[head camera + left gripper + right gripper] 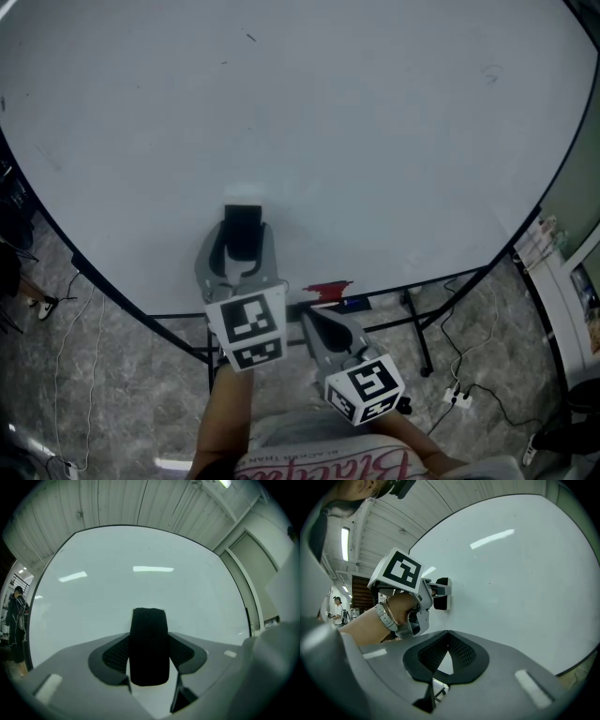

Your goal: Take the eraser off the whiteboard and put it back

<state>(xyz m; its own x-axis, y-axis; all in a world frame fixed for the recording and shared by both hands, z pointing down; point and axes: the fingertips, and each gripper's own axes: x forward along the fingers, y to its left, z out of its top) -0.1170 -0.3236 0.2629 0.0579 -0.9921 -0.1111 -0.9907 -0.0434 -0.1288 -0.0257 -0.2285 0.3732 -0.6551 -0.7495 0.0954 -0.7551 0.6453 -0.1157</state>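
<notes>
Evidently my left tool [242, 251] is clamped across the narrow sides of the black eraser [149, 644], right at the whiteboard [375, 141] face; it looks light and felt-soft, so a mid-body hold suits it, while my right tool [448, 638] hangs pinched together, empty.

Power strip [458, 397] on floor [122, 394]; perhaps red marker [327, 289].

Whiteboard [375, 141] stands on grey marbled floor [122, 375] — black eraser [243, 231] low on its face, seemingly touching.
</notes>
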